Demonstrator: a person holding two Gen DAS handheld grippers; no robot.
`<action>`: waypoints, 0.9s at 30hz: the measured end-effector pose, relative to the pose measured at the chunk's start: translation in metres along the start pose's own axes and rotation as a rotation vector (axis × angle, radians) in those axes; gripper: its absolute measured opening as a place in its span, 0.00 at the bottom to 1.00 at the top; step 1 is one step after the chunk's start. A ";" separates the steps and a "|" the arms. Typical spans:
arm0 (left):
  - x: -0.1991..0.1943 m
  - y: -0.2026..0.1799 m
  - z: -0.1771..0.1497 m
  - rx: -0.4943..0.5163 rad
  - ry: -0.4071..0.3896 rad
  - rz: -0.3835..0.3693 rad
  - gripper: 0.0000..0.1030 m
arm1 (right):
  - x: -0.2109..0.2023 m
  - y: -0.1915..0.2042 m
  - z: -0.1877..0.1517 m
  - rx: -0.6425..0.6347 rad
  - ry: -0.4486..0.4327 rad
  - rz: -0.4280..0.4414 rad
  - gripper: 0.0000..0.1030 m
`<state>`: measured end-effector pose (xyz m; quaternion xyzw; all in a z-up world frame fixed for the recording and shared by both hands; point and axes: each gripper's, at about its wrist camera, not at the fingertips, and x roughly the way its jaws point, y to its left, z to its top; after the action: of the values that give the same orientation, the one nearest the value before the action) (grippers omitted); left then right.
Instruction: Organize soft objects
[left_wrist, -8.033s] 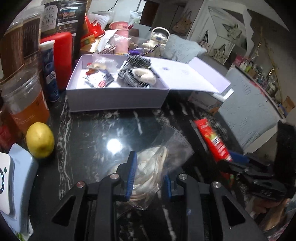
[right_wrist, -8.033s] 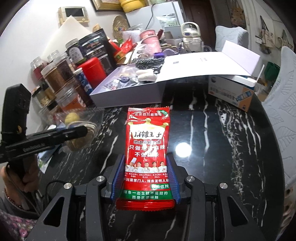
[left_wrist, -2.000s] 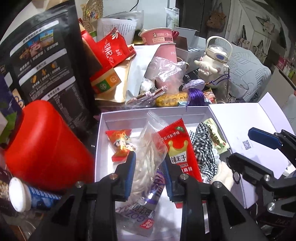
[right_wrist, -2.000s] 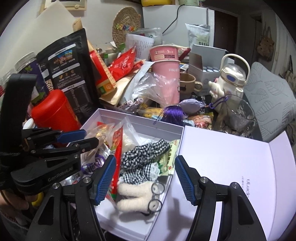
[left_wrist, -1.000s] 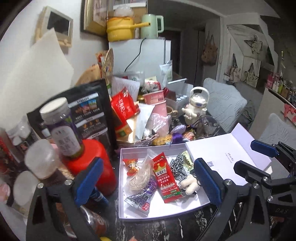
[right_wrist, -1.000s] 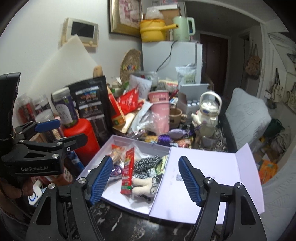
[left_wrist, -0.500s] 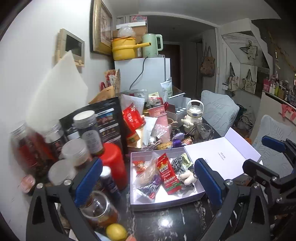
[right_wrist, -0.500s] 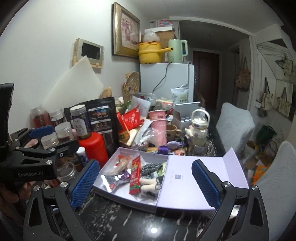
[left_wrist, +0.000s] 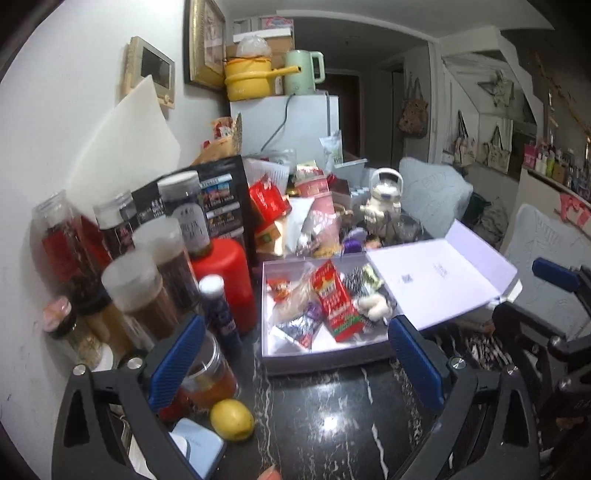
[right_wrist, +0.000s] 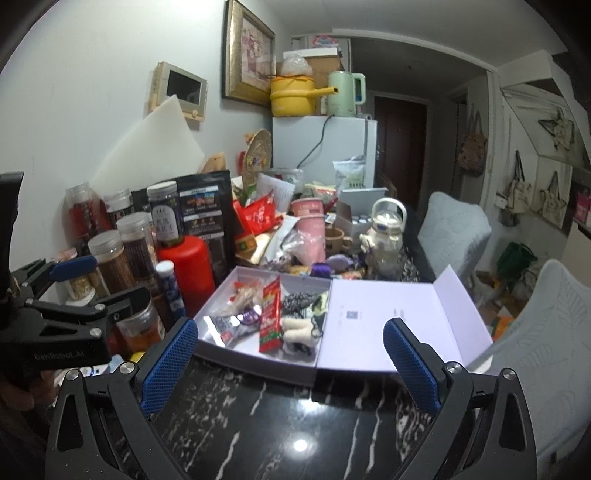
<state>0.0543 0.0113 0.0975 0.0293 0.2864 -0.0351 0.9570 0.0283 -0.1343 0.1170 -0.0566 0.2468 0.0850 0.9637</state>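
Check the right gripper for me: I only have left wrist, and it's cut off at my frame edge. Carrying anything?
Observer: No. The right gripper has just been opening; its jaws stand wide with nothing between them.
Operator: The print on the lid is a blur here. What is it?
Observer: A small QR code, on the lid near the hinge side.
Operator: Anything right of the pink cup? I can't make it out.
Observer: A brown mug stands right beside the pink cup, handle pointing right.
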 end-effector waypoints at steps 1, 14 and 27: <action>0.001 -0.001 -0.003 -0.001 0.008 -0.004 0.98 | 0.000 0.000 -0.002 0.002 0.007 -0.004 0.99; 0.009 -0.003 -0.025 -0.016 0.066 -0.018 0.98 | 0.005 -0.003 -0.030 0.004 0.075 -0.047 0.99; 0.013 0.000 -0.025 -0.025 0.080 -0.022 0.98 | 0.006 -0.007 -0.033 0.006 0.089 -0.050 0.99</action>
<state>0.0510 0.0128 0.0692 0.0156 0.3250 -0.0406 0.9447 0.0194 -0.1450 0.0858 -0.0633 0.2881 0.0578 0.9538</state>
